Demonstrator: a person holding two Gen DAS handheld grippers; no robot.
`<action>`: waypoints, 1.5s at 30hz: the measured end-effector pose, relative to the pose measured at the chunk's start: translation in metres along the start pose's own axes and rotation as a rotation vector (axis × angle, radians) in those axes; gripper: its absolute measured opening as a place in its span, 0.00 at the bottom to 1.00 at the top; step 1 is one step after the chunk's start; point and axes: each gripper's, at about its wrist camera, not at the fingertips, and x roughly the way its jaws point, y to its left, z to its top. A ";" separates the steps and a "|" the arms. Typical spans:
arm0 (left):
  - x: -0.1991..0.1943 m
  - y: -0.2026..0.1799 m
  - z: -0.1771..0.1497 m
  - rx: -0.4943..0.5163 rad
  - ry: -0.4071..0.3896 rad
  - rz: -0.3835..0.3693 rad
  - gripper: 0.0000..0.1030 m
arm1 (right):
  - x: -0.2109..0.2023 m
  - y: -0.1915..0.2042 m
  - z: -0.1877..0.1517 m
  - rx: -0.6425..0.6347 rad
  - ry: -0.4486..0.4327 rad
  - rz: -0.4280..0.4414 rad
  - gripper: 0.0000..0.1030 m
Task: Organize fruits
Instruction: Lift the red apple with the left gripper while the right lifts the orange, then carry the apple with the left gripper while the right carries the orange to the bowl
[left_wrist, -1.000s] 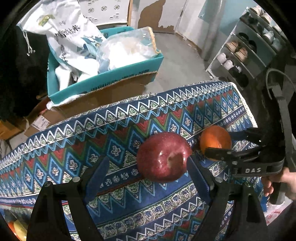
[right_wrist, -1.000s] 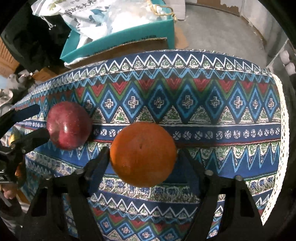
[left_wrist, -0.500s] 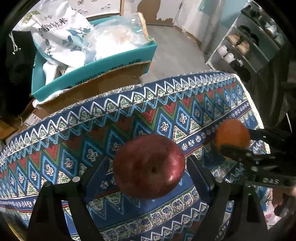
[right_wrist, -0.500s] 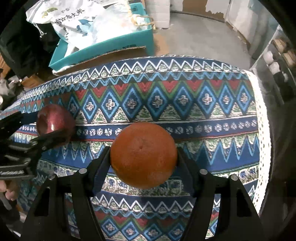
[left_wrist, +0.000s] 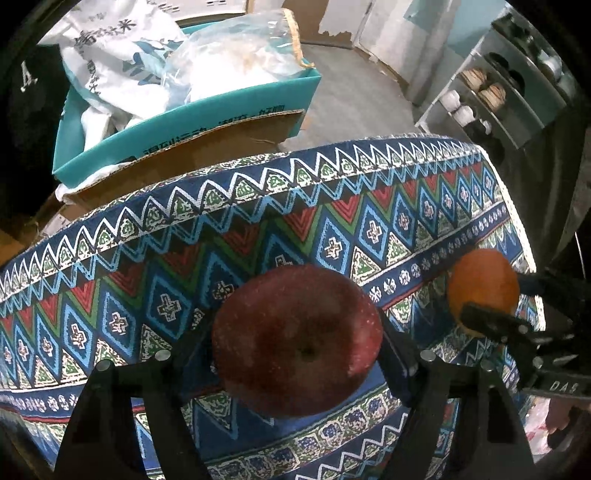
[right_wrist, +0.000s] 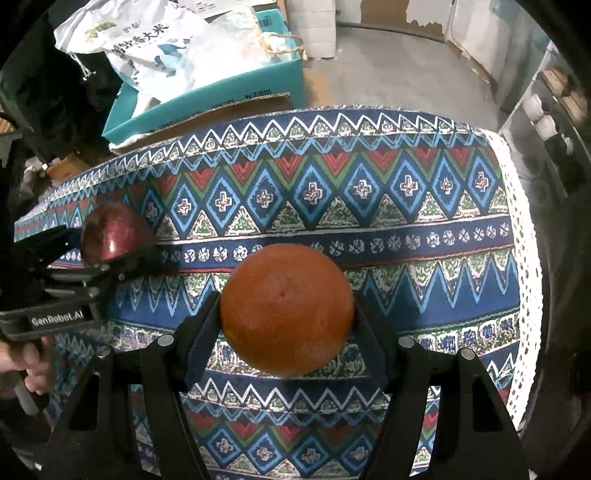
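Apple (left_wrist: 297, 341), dark red, sits between the fingers of the left gripper (left_wrist: 297, 354), whose jaws are closing in on it with both pads right at its sides; orange (right_wrist: 287, 308) is clamped in the right gripper (right_wrist: 286, 314), pads pressed on either side of it; both fruits are over the blue zigzag-patterned tablecloth (right_wrist: 369, 192), apple to the left of the orange; beyond the table edge there's a teal cardboard box (left_wrist: 236, 99) stuffed with plastic bags (left_wrist: 110, 48), and a shoe rack (left_wrist: 509, 88) off right.
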 end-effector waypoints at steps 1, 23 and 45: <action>0.000 -0.001 -0.001 0.006 0.000 0.004 0.77 | -0.001 0.001 0.001 -0.003 -0.005 -0.004 0.67; -0.081 -0.010 -0.030 0.064 -0.146 0.041 0.77 | -0.048 0.033 0.000 -0.069 -0.118 -0.022 0.66; -0.200 -0.014 -0.065 0.083 -0.331 0.085 0.77 | -0.159 0.096 -0.015 -0.181 -0.340 0.058 0.66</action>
